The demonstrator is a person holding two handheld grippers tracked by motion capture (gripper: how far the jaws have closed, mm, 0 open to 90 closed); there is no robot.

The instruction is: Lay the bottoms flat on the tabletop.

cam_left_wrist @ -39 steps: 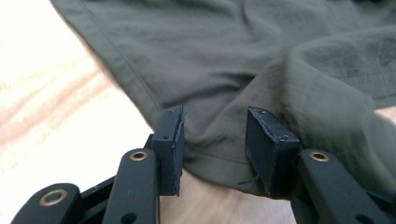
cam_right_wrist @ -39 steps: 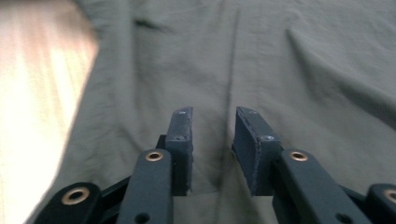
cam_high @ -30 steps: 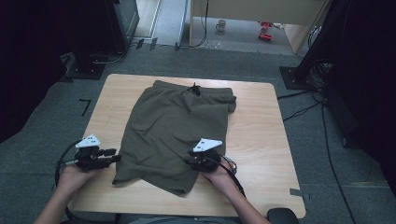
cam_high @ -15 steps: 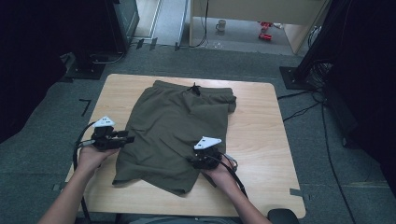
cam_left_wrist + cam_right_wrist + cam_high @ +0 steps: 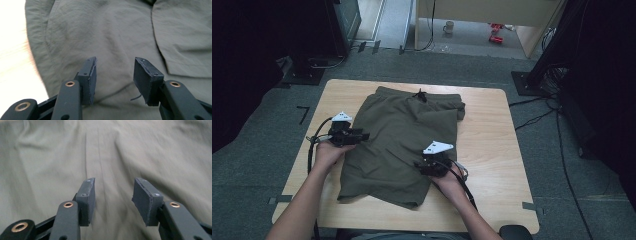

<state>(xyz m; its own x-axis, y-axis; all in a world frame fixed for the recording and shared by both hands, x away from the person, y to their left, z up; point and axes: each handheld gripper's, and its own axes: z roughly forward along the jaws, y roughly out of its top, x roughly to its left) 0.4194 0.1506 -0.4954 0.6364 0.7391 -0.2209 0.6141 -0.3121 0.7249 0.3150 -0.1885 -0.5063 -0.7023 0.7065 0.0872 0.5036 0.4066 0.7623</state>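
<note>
I see bare table (image 5: 492,130) wide open to the right of the olive shorts (image 5: 404,135), and a narrower strip along the left edge. Nothing stands on the wood; only the left gripper (image 5: 362,136) and right gripper (image 5: 419,166) crowd the cloth.

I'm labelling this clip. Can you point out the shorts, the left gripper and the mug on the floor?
shorts (image 5: 404,137): high view, middle of the fabric.
left gripper (image 5: 364,135): high view, between its fingertips.
mug (image 5: 447,27): high view, its body.
</note>
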